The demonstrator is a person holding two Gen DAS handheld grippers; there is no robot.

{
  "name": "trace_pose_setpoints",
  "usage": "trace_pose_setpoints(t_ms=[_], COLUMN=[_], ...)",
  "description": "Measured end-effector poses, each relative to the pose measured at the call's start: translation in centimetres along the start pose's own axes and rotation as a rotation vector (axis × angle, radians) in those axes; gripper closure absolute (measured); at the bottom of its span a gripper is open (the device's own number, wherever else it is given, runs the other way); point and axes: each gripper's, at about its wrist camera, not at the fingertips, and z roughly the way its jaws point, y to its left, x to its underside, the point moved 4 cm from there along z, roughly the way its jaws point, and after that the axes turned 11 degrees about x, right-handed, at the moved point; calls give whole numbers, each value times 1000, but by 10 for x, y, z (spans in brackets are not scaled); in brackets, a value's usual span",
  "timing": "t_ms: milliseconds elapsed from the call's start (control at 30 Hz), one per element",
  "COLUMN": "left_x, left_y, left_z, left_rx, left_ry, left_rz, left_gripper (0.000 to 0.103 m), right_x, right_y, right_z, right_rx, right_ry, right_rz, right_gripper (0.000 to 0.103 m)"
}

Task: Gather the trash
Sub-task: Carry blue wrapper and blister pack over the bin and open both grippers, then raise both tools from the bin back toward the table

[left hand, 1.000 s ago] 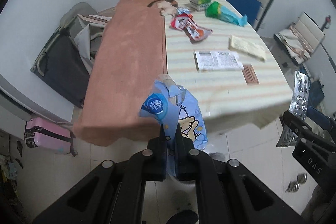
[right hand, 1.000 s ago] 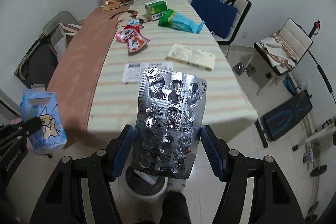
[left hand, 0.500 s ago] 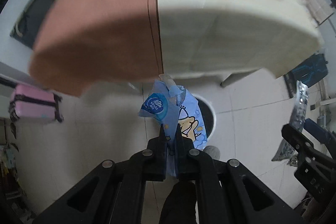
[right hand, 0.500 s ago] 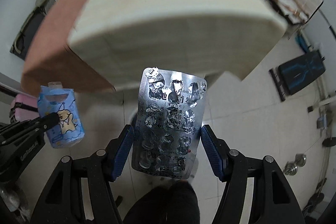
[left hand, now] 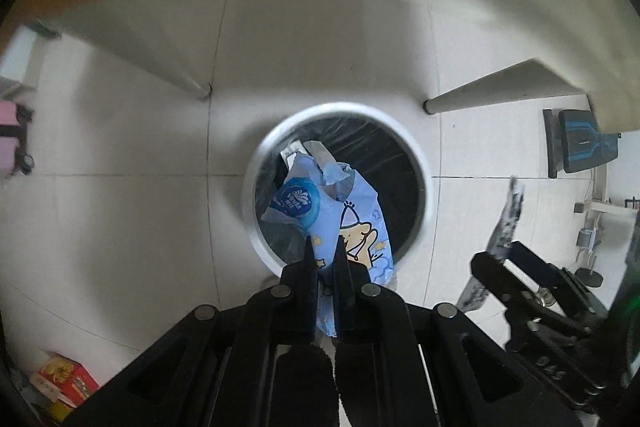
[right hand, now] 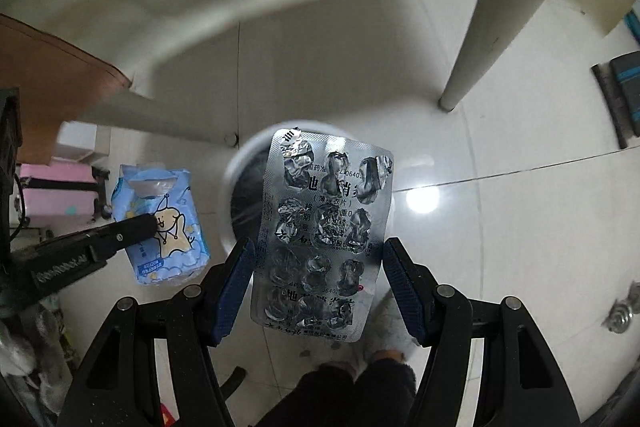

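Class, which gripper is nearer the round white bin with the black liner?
Cannot tell. The left gripper and right gripper each look down on the round white bin, holding trash.

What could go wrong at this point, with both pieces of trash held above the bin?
1. The blister pack is wide and flat, held by its edges in the right hand-held gripper; on release it may flutter and land beside the bin rather than in it.
2. The tissue packet in the left hand-held gripper hangs over the near rim, so it could catch there and tip out.
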Motion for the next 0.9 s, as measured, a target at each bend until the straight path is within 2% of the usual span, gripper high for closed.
trace_pose_setpoints(t_ms=[233, 300, 333, 367, 433, 500, 533, 733, 800, 900], left_x=[1, 2, 2, 2, 2, 1, 3, 12, 17, 26], left_y=[11, 14, 14, 15, 16, 19, 20, 24, 26, 26], left_z=[30, 30, 29, 25, 16, 12, 9, -11, -19, -29], left_rx=[32, 28, 24, 14, -15, -32, -41, -133, -177, -197], left_ry=[48, 52, 49, 37, -3, -20, -21, -78, -90, -92], left_rz=[-44, -46, -45, -40, -24, -16, -17, 22, 35, 40], left_gripper=[95, 87, 65, 32, 9, 7, 1, 0, 0, 0], right_x=[1, -4, -4, -4, -2, -1, 1, 4, 5, 10], right_y=[-3, -2, -2, 1, -3, -3, -1, -4, -7, -7], right_z=[60, 68, 72, 71, 68, 68, 71, 55, 48, 34], right_rx=[-16, -21, -37, -41, -47, -37, -33, 79, 100, 123], right_ry=[54, 62, 76, 83, 79, 82, 83, 58, 58, 62], right_rz=[-16, -16, -14, -13, -7, -13, -14, -6, -3, -8], right_gripper=[35, 34, 33, 27, 14, 6, 0, 0, 0, 0])
